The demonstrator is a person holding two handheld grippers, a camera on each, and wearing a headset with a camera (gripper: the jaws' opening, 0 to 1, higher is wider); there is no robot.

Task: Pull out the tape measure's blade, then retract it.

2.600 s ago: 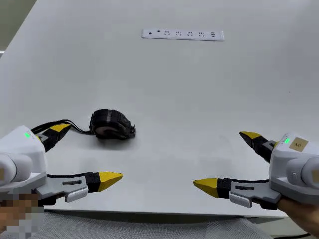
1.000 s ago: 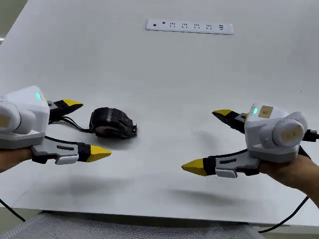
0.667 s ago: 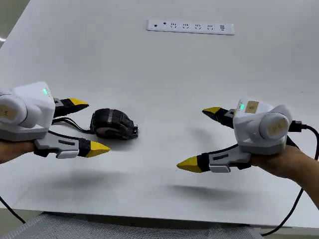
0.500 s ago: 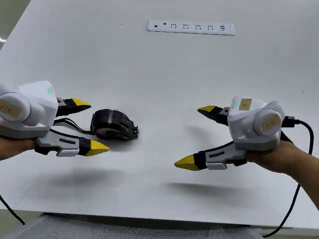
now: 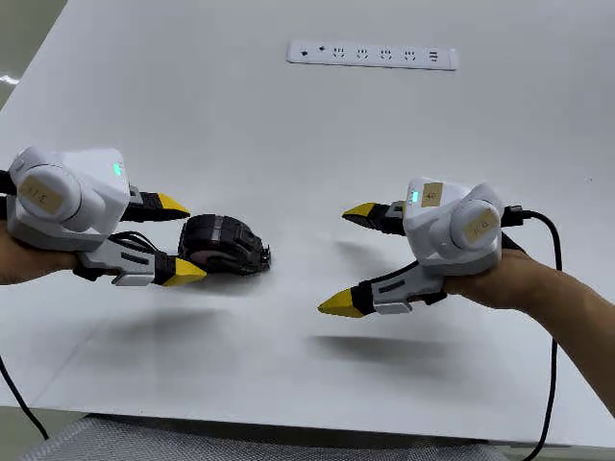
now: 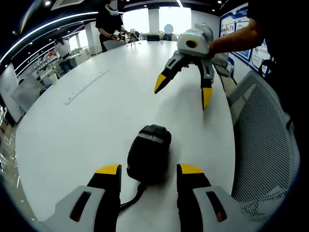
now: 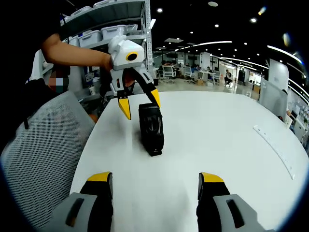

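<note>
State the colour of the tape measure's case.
The tape measure is black all over; the left gripper view shows it best.

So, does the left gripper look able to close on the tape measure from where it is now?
Probably yes. The left gripper is open, its jaws flanking the near end of the tape measure, nothing between them but its thin black cord. The right gripper is well clear.

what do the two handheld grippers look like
Both the left gripper and the right gripper have rounded white bodies with a small green light and tan square stickers. Their jaws are black with grey plates and pointed yellow tips. A black cable runs from the right gripper's rear.
</note>
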